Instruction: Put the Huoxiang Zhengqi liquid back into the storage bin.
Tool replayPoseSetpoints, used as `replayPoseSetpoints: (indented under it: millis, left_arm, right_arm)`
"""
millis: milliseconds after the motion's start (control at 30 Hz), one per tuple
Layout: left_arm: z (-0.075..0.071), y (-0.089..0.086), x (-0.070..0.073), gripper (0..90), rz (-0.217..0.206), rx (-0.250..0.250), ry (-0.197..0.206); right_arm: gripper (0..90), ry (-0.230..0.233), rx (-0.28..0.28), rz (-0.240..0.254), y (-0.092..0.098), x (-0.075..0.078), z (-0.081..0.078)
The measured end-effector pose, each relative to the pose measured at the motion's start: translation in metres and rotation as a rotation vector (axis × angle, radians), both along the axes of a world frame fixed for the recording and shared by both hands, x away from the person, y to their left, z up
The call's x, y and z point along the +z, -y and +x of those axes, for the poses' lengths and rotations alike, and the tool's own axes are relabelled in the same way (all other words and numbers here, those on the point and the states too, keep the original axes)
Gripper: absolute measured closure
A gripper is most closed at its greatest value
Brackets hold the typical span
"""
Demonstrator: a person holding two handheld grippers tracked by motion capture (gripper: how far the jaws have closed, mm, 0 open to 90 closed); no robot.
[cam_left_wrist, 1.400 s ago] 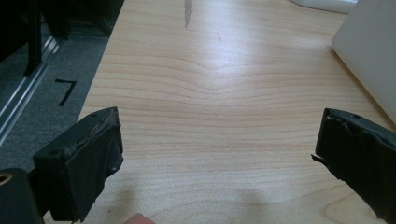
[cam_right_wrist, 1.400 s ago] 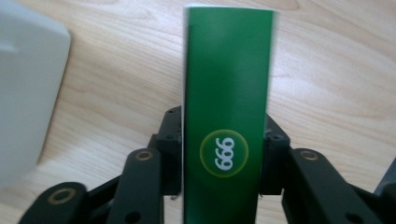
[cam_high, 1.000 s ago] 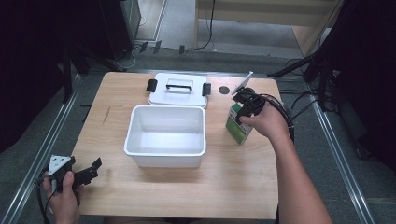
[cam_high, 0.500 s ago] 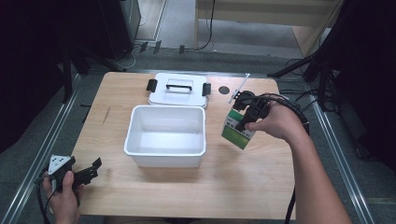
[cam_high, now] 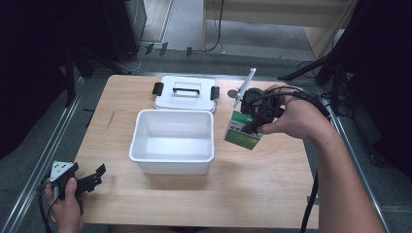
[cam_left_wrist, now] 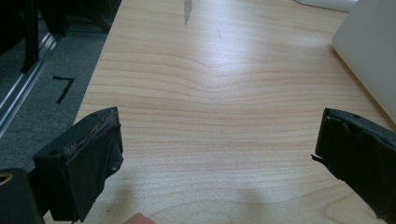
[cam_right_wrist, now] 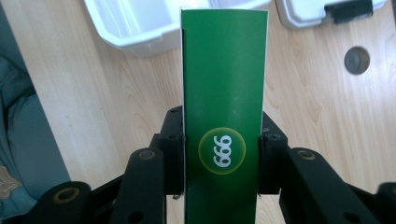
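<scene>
A pale wooden table (cam_high: 272, 194) with fine wavy grain carries a smooth white plastic tub (cam_high: 172, 141) — rectangular, with rounded corners — and behind it, touching its far rim, the flat white lid (cam_high: 184, 92) with black clips and a black handle. The right gripper (cam_high: 253, 127) is clamped on a slim green cardboard box (cam_right_wrist: 224, 93), one black jaw pressed to each narrow side, the box lifted off the wood just beside the tub's right wall. A round yellow-ringed badge shows on its glossy face. The left gripper (cam_left_wrist: 219, 154) sits low at the table's near left corner — jaws spread wide, their worn pads holding nothing.
</scene>
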State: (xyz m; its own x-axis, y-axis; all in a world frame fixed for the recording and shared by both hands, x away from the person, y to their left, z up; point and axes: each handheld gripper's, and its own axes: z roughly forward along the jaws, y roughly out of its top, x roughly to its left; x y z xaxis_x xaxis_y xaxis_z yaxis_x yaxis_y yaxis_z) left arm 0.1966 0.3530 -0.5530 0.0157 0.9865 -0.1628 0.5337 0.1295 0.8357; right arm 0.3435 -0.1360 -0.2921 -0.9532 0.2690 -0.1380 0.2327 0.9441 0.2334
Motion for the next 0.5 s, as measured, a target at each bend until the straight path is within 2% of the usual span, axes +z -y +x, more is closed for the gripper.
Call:
replayPoseSetpoints:
  millis: [367,500]
  left_arm:
    - [0.0,0.0,0.0,1.4,0.002,-0.008,-0.005]
    - [0.0,0.0,0.0,1.5,0.001,-0.008,-0.006]
  right_arm:
    - [63.9,0.032,0.068,0.025,-0.027,0.029,-0.003]
    - [63.8,0.037,0.088,0.014,-0.043,0.037,-0.002]
